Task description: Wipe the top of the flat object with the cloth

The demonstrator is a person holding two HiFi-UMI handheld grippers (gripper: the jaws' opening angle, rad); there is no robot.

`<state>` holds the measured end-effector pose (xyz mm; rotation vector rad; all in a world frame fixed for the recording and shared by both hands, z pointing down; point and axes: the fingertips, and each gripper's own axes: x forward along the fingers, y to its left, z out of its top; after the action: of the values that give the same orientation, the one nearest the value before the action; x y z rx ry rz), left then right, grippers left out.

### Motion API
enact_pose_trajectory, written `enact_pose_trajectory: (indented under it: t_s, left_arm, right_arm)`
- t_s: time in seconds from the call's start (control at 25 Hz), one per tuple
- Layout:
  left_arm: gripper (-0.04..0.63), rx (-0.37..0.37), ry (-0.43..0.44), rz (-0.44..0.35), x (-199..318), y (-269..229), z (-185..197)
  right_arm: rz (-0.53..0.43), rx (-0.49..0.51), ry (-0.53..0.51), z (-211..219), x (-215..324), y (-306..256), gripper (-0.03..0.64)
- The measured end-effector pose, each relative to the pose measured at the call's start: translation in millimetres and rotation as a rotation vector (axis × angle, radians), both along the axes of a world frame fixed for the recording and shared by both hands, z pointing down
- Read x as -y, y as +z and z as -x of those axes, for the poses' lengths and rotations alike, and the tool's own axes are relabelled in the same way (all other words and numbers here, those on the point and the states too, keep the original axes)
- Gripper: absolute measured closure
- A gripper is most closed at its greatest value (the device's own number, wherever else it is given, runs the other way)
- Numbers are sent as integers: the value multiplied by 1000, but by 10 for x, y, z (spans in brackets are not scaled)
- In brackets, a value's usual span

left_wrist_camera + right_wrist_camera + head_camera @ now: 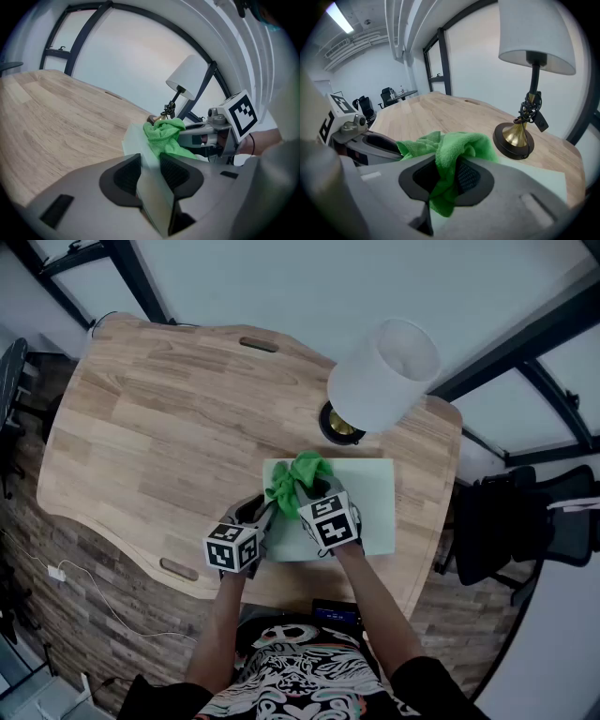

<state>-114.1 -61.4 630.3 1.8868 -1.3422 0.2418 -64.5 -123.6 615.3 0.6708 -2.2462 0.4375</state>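
Observation:
A pale green flat board (370, 500) lies on the wooden table (169, 427), in front of a lamp. In the head view a bright green cloth (298, 474) is bunched on the board's left part. My right gripper (315, 491) is shut on the cloth (454, 145), which hangs between its jaws (446, 171). My left gripper (264, 514) sits at the board's left edge. In the left gripper view its jaws (150, 161) are shut on the edge of the board (132, 139). The cloth (165, 133) lies just beyond them, with the right gripper (211, 136) behind it.
A lamp with a white shade (384, 373) and a brass base (514, 137) stands just behind the board. The table's right edge (441, 512) runs close beside the board. Office chairs (511, 521) stand to the right of the table. Bare wood (51, 112) stretches to the left.

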Motion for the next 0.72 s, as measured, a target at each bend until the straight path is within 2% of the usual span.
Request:
enact_pose_trajectory:
  t_s: [0.72]
  left_arm:
    - [465, -16, -9, -7, -7, 4, 17]
  right_arm:
    - [20, 48, -57, -21, -483, -34, 546]
